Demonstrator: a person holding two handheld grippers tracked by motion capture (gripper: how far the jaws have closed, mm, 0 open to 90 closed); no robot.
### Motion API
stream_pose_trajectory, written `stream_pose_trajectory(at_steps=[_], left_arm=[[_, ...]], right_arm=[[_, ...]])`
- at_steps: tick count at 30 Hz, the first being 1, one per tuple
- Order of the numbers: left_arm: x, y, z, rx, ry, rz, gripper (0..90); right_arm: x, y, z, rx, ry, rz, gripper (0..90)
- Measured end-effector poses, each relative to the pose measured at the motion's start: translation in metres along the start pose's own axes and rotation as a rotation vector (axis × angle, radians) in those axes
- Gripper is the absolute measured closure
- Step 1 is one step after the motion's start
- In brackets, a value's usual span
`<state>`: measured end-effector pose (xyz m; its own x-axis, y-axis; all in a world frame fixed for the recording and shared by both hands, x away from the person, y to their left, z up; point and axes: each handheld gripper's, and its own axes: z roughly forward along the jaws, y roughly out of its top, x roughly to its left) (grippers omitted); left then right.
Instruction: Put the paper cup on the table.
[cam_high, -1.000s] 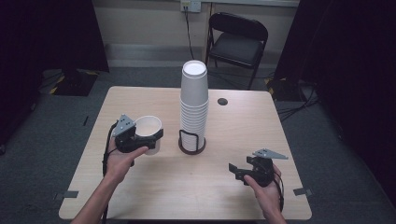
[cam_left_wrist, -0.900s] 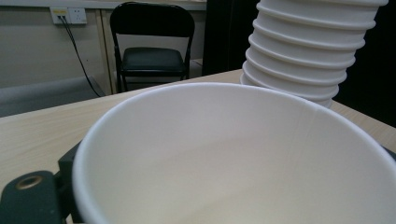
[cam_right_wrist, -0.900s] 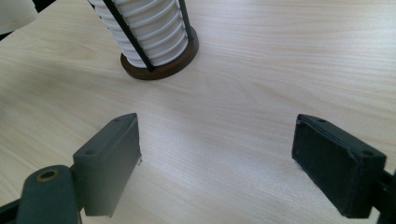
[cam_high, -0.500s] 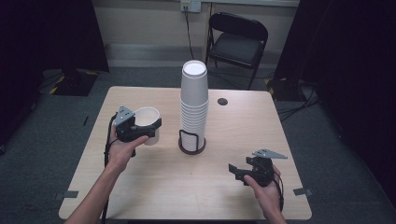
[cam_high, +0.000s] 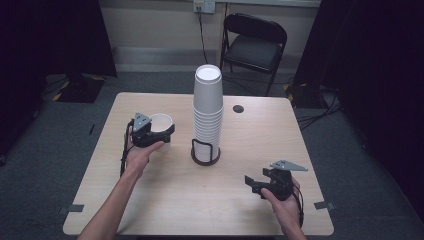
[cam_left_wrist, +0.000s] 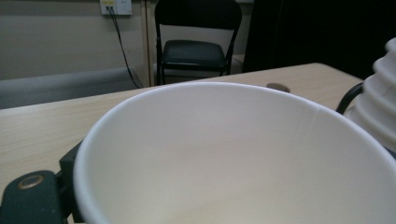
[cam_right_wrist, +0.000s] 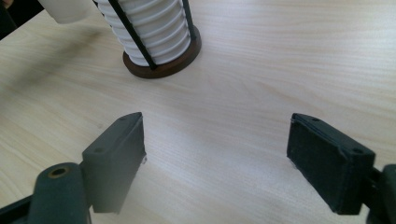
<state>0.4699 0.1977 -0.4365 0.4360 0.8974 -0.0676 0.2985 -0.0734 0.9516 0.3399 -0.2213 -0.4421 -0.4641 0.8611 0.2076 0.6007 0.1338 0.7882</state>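
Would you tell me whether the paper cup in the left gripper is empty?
Empty: the paper cup shows bare white walls inside.

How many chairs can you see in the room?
1. A black folding chair stands behind the far edge of the table, against the wall, beyond the stack of cups. The dark sides of the room could hide more.

You had one loose paper cup, one tall stack of cups in one wire holder, one small dark disc, one wooden table, one folding chair, one wall outlet and two grippers in hand.
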Motion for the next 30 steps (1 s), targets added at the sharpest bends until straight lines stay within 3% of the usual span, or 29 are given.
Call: stream_pose_trajectory(at_steps=[4, 13, 16, 19, 24, 27, 30], left_arm=[[0.001, -0.005, 0.009, 0.006, -0.003, -0.025, 9.8], [-0.003, -0.014, 0.026, 0.048, -0.016, -0.024, 9.4], [-0.004, -0.017, 0.026, 0.040, -0.026, -0.023, 9.3], [-0.003, -0.020, 0.026, 0.060, -0.020, 0.015, 9.2], [-0.002, -0.023, 0.022, 0.046, -0.037, 0.021, 9.2], [-0.001, -0.023, 0.020, 0.079, -0.062, 0.009, 9.0], [0.000, -0.024, 0.019, 0.100, -0.068, 0.023, 9.4]], right_arm=[[0.000, 0.000, 0.000, -0.005, 0.006, -0.006, 17.8], [0.000, -0.001, 0.003, 0.011, 0.009, -0.002, 17.9], [0.000, -0.001, 0.002, 0.011, 0.012, -0.006, 17.9], [-0.002, -0.001, 0.002, 0.011, 0.009, -0.002, 17.9], [-0.002, -0.002, 0.002, 0.014, 0.012, 0.003, 17.9], [-0.002, -0.001, 0.003, 0.017, 0.012, 0.006, 18.0], [-0.001, -0.002, 0.003, 0.021, 0.011, 0.004, 18.0]])
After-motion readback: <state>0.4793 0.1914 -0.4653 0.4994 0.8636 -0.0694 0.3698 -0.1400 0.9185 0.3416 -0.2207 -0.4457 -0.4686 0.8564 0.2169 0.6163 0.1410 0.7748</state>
